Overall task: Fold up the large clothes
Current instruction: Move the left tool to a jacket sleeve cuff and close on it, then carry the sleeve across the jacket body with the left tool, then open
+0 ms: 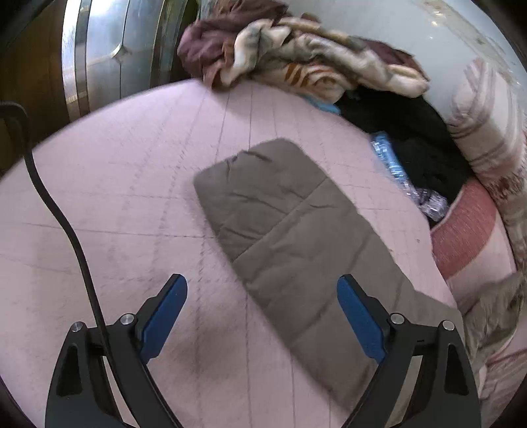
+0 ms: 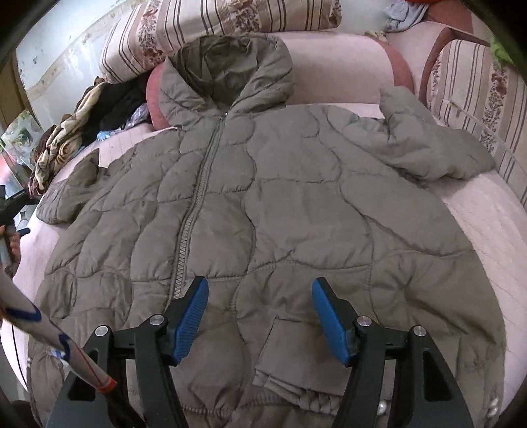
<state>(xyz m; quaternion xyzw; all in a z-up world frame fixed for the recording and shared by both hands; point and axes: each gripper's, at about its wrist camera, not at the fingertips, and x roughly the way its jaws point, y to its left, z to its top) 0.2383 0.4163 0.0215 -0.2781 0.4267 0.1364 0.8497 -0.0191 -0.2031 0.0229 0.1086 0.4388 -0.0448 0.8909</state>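
Jacket [image 2: 270, 210], zipped and front-up, lies spread flat on the pink bed cover [image 2: 487, 217], likely so its sleeves can be folded inward. Ahead of the left gripper [image 1: 262, 286] stretches 1 sleeve [image 1: 280, 214]; its jaws gape wide, holding nothing. The right gripper [image 2: 260, 289] hovers above the hem, its 2 fingers equally apart and empty, pointing toward the hood [image 2: 230, 62].

Jacket [image 2: 270, 210] lies flat on the bed [image 2: 477, 210], front up, hood [image 2: 230, 62] at 12 o'clock on a bolster [image 2: 339, 66]. Sleeves run out to 9 and 2 o'clock. Crumpled blanket [image 2: 62, 145] at 10 o'clock; striped pillow [image 2: 230, 16] behind hood.
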